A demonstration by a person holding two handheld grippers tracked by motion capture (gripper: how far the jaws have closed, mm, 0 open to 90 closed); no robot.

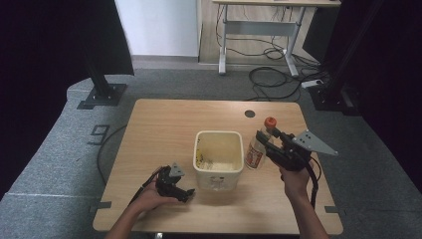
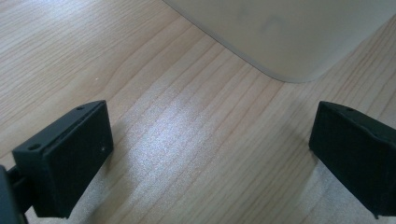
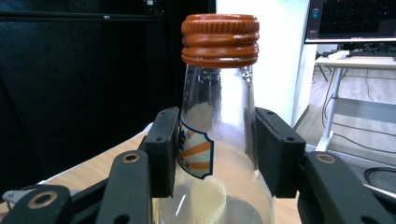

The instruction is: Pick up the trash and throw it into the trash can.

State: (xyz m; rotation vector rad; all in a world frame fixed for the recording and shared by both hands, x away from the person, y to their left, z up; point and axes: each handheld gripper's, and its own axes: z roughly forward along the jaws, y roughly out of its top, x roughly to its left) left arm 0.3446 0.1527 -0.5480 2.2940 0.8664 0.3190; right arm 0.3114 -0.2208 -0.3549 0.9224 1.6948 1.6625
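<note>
- Right now my right gripper (image 3: 217,154) is clamped on the glass bottle (image 3: 217,140), one jaw on either side, just below the neck where the shoulder begins to widen; the orange screw cap (image 3: 219,39) stands free above the jaws.
- From the high view the bottle (image 1: 259,147) stands upright or nearly so, at the right side of the cream plastic bin (image 1: 219,157) and very close to its wall; whether its base rests on the counter (image 1: 164,119) I cannot tell.
- Glass is stiff, smooth and breakable, so I judge it slippery under hard pads and unforgiving of a knock or a drop. A pale liquid appears to fill much of it, which would put the weight low, well beneath my hold.
- I would keep my hold here on the shoulder, where the widening glass beneath the jaws stops it sliding down, not on the paper label (image 3: 196,149), which may slip.
- My left gripper (image 1: 174,186) lies low on the counter at the bin's near-left corner, spread wide with nothing between the jaws (image 2: 210,154).
- The bin holds some dark bits at the bottom; its right rim is the one thing in the way of moving the bottle leftwards.
- Behind, a small dark round mark (image 1: 250,113) sits on the counter, well clear.
</note>
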